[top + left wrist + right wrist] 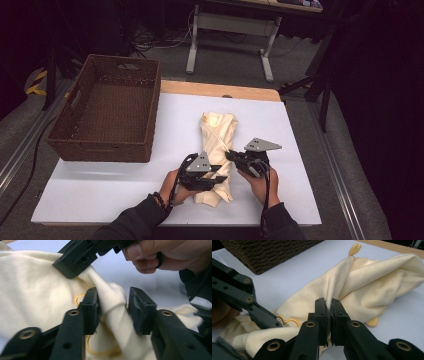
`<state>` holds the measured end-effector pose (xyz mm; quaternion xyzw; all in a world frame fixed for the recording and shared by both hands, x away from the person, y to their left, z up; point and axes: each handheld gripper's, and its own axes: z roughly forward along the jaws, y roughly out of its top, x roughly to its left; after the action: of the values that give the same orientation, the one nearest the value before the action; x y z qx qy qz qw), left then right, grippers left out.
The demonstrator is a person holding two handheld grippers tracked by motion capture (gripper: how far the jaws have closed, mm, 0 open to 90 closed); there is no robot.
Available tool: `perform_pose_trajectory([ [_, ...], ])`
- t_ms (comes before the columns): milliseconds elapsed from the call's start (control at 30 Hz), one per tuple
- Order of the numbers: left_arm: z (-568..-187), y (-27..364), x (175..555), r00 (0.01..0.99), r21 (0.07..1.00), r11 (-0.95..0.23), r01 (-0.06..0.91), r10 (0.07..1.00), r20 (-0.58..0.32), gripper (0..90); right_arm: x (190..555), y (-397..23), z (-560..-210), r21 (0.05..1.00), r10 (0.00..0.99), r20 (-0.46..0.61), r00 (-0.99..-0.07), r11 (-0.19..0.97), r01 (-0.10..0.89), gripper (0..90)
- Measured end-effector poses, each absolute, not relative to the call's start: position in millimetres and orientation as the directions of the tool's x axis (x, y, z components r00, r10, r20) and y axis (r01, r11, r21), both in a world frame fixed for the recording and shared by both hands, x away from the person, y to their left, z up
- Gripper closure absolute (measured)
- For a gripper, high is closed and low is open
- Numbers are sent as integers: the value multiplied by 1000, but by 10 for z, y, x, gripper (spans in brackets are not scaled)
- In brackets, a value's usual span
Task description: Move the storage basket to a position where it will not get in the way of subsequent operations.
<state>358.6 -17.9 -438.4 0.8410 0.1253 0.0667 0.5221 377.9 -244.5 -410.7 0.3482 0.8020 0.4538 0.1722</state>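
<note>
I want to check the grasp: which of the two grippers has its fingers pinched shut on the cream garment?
The right gripper: its fingers pinch a fold of the cream garment. The left gripper stands open around a cuff.

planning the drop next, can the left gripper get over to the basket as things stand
Probably yes. The basket stands open-topped at the left gripper's far left, with bare table between. But a fold of the cream garment sits between its parted jaws, so the cloth may drag along.
</note>
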Motion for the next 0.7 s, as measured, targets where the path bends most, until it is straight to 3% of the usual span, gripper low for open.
perform_pose_trajectory([
  [67, -4337, -107, 3566, 960, 893, -429, 136, 281, -12, 465, 3764, -2497, -4088, 851, 727, 30, -686, 341, 399, 860],
  [233, -4286, 136, 3512, 944, 896, -424, 131, 330, 18, 384, 3733, -2689, -4047, 869, 763, 35, -646, 296, 397, 860],
  [433, -4359, 192, 3605, 925, 886, -403, 229, 373, -69, 350, 3698, -2955, -4039, 872, 804, 40, -593, 261, 413, 860],
  [700, -4531, -8, 3649, 917, 825, -488, 287, 390, -88, 334, 3659, -3163, -4045, 873, 840, 39, -542, 235, 427, 860],
])
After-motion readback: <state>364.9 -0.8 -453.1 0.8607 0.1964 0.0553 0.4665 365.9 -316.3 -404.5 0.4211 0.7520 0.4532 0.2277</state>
